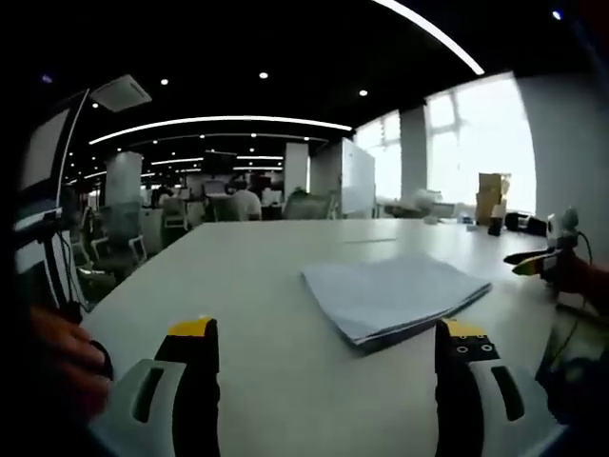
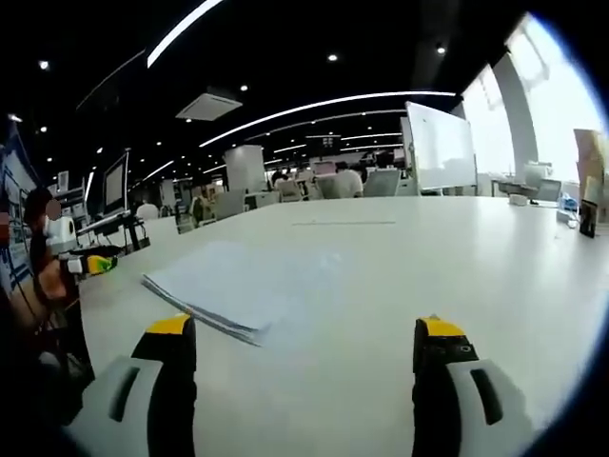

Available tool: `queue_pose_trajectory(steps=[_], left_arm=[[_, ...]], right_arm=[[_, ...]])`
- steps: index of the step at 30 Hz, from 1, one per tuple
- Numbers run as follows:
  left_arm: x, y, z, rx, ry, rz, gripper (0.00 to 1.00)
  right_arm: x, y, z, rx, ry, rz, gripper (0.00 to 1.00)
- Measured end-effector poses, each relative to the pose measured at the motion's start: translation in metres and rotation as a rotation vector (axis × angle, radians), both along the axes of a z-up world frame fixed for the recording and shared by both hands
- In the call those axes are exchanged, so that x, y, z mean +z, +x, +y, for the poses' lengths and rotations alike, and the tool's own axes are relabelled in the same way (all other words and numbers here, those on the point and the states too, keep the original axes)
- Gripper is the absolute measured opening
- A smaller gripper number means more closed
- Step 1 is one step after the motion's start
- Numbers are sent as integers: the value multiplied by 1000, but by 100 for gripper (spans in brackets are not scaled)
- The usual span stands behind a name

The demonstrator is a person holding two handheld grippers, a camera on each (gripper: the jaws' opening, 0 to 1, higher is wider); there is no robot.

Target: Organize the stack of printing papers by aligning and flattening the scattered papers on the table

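A stack of white printing papers [image 1: 395,295] lies flat on the white table [image 1: 266,276], its sheets a little fanned at the near edge. My left gripper [image 1: 328,347] is open, just short of the stack's near corner, holding nothing. In the right gripper view the same stack [image 2: 243,281] lies ahead and left of my open right gripper [image 2: 304,347], whose jaws stand wide apart over bare table [image 2: 428,267]. The right gripper's yellow-tipped jaw [image 1: 538,262] reaches in at the right edge of the left gripper view. The left gripper's tip [image 2: 95,264] pokes in from the left of the right gripper view.
A cardboard box [image 1: 493,197] and small dark items stand at the table's far edge by the bright windows. A whiteboard [image 2: 440,148] stands behind the table. Office chairs, desks and seated people [image 1: 245,202] fill the background. A monitor [image 1: 43,181] stands at the left.
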State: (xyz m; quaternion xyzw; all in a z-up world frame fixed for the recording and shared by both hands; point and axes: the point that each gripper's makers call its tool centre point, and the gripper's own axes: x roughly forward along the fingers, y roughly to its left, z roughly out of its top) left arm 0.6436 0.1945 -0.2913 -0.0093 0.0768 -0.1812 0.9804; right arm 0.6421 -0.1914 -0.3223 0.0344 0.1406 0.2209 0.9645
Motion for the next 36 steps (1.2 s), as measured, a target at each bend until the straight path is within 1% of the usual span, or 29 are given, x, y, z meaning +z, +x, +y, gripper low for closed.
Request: queue_pose_trajectory(steps=[3,8,12,15,17,19,21,23,25,26,28,30,32,34,36], left_arm=[[2,-4,-1,-2,-11,2,97],[3,-11,-2,-8,-11,13,97],[8,-16,0,-16,-24,24,97],[12,-20,2,-20,-22,12,97],[14,-22,4,-21,-25,14,97],[16,-23,5,-23,-26,15,97],[19,-27,5,-29,-32,23,97],[19,-31,1,-53,-51,57,97],[22,-36,-2,-68,-63,66,97],[24,-38,-3,-71,-59,68,97],[27,-41,-1,-67,-42,67,97],[29,-43,1,-64,-29,73,97],[29,-46,5,-63,-21,91,97],[29,-49,8,-58,-14,101,97],[29,-50,11,-51,-5,105,97]], right_arm=[[7,-3,-2,-8,-3,-20,89],[17,-7,-4,-9,-25,-35,90],[25,-11,-5,-4,-43,-43,90],[34,-14,-7,-13,-54,-56,90],[42,-18,-5,-3,-49,-68,90],[45,-19,-3,1,-48,-70,90],[52,-22,1,18,-44,-64,90],[54,-24,3,26,-44,-61,90],[55,-27,5,35,-43,-51,90],[56,-28,7,44,-31,-42,90],[58,-32,11,66,17,-27,90],[59,-36,11,84,40,-6,90],[60,-38,8,81,43,-1,90],[61,-39,3,66,29,-4,90],[62,-40,0,57,25,-6,90]])
